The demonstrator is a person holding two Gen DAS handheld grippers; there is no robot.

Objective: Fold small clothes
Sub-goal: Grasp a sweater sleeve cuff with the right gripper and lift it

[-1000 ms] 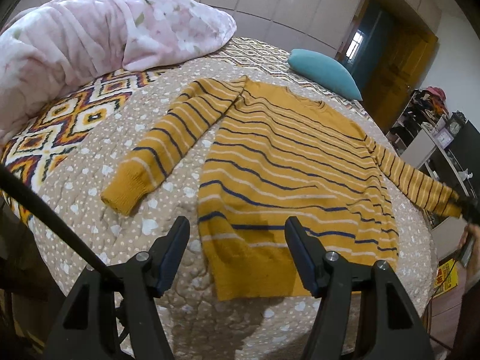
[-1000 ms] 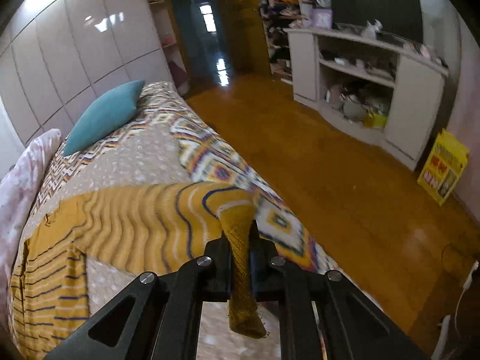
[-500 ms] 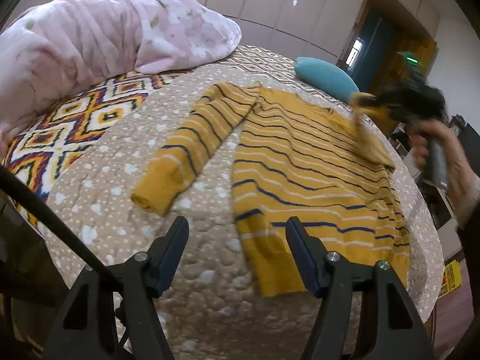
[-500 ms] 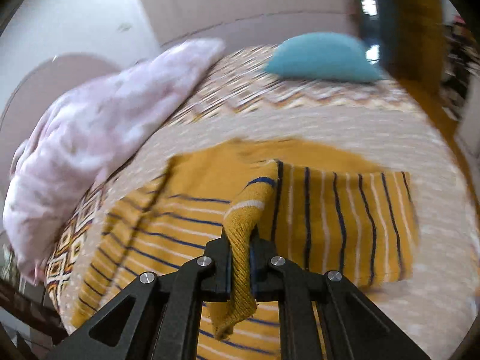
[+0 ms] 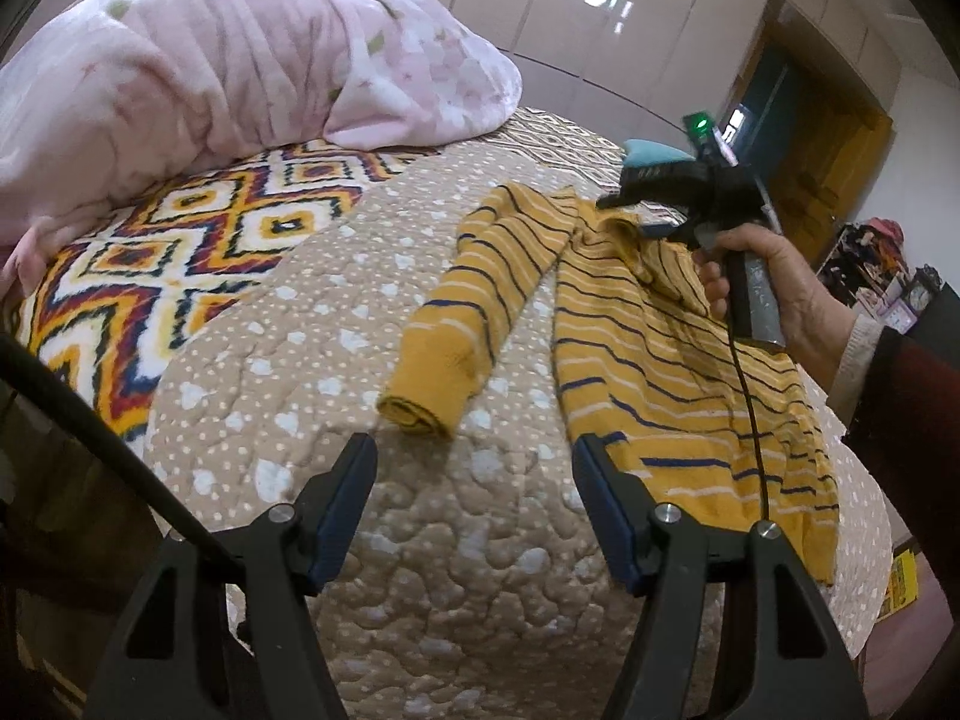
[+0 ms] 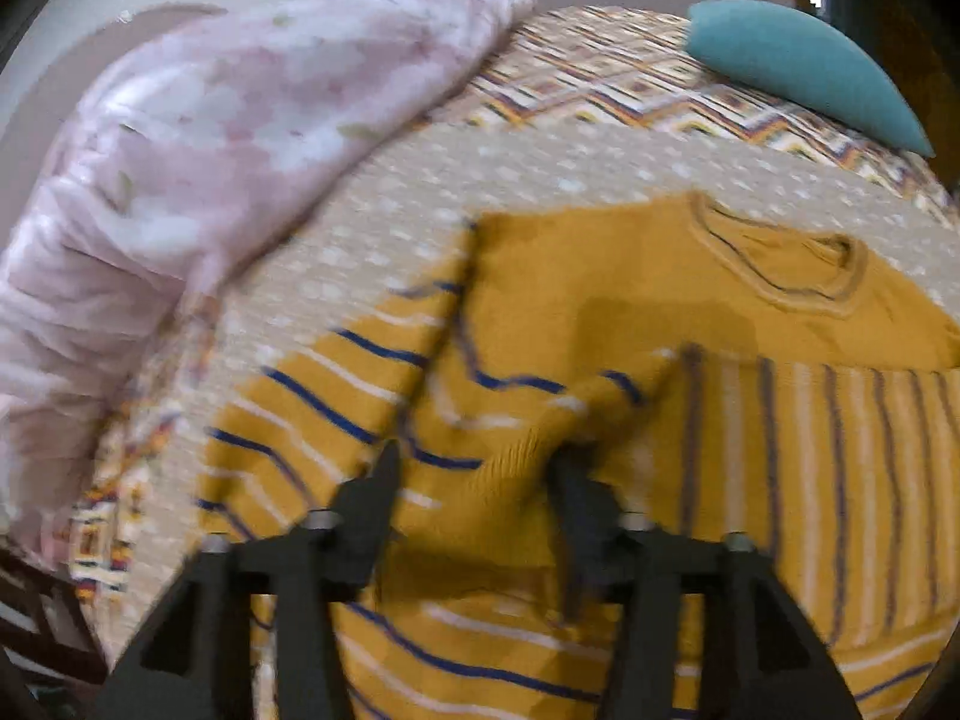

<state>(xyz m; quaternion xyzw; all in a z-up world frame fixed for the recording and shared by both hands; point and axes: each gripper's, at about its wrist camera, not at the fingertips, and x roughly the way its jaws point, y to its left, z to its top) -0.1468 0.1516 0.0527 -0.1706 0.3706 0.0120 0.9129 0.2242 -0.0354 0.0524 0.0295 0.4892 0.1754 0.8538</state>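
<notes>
Left gripper [image 5: 474, 468] jaws wide, empty, above the dotted quilt [image 5: 300, 324]. Striped mustard sweater [image 5: 678, 360] flat on bed, left sleeve [image 5: 480, 312] out. Right gripper [image 6: 474, 480] jaws just opening, right cuff [image 6: 510, 468] loose between them atop the chest.

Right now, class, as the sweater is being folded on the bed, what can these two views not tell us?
- Right claw: right wrist view is motion-blurred, so whether its pads touch the sleeve cuff is unclear.
- Sweater hem: in the left wrist view its near corner is hidden behind the left claw.
- Teal pillow: mostly hidden by the right claw in the left wrist view.
- Person: only a hand and a sleeve show, cut off by the frame edge.
</notes>
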